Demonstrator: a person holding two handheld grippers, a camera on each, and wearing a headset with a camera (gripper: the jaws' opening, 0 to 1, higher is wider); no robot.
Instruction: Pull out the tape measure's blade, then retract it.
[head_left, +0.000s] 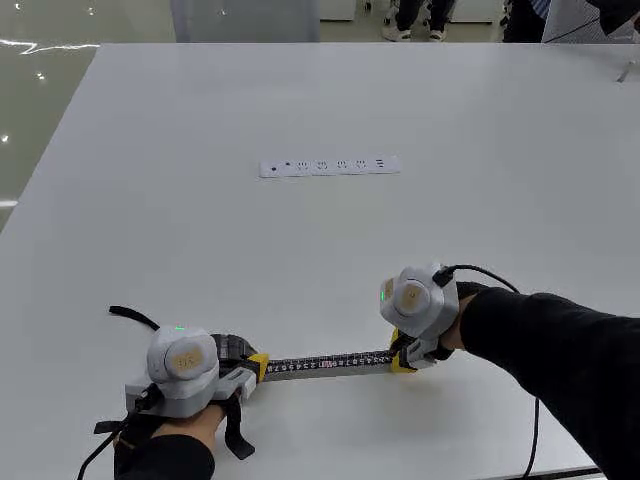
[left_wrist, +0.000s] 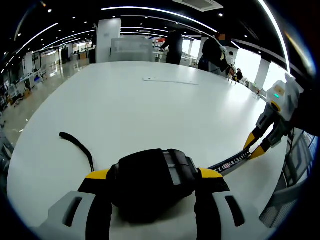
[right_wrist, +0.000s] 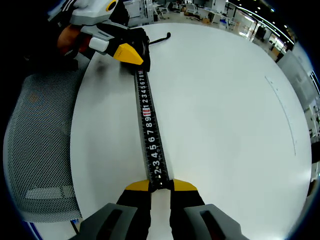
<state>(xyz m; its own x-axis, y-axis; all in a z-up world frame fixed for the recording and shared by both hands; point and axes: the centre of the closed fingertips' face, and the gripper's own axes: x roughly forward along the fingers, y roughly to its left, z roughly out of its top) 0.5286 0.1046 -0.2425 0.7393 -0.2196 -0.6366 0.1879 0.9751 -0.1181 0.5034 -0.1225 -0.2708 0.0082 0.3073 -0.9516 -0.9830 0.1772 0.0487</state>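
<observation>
1. Two grippers work at our bench (head_left: 330, 100): the left gripper (left_wrist: 155, 176) is clenched on the tape measure's black case (head_left: 230, 348) near the front edge.
2. Our right gripper (right_wrist: 156, 186) pinches the end of the blade (right_wrist: 149, 125).
3. We see the blade stretched flat between them.

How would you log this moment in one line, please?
left gripper: shut on case | right gripper: shut on blade | blade: out between them | retraction: not yet
</observation>
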